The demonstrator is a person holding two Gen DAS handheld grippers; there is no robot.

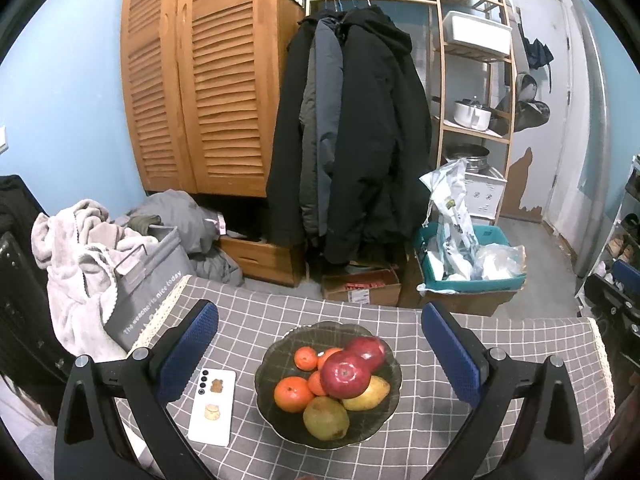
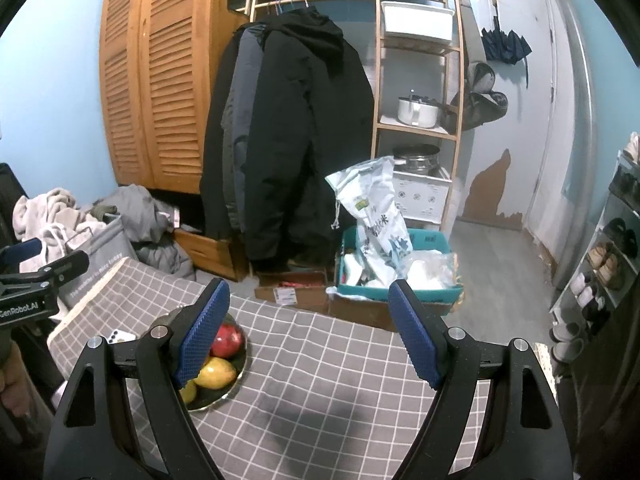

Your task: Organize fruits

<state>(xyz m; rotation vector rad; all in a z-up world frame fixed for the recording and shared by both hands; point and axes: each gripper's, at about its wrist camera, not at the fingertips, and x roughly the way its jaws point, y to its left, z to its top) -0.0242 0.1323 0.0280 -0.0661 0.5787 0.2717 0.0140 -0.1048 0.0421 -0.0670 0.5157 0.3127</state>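
Here, nearest first:
Left gripper (image 1: 320, 354): its jaws are spread wide and nothing is held; the blue pads are seen on either side of the fruit bowl, above the table.
Right gripper (image 2: 310, 332): its jaws are spread and empty; only bare checked cloth is framed between the pads.
Fruit bowl (image 1: 390, 394): set on the grey checked tablecloth (image 1: 460, 440), between the left gripper's fingers in its view; in the right wrist view it is partly hidden behind the left-hand pad.
Bowl contents: two red apples (image 1: 345, 374), several oranges (image 1: 293, 394), a green pear (image 1: 325, 418) and a yellow mango (image 1: 370, 394) are piled together, touching.
Phone (image 1: 212, 406): laid face down just left of the bowl.
Grey laundry basket (image 1: 148, 284): stood past the table's left corner, draped with pale clothing.
Teal crate (image 1: 480, 280): placed on the floor beyond the table, filled with plastic bags.
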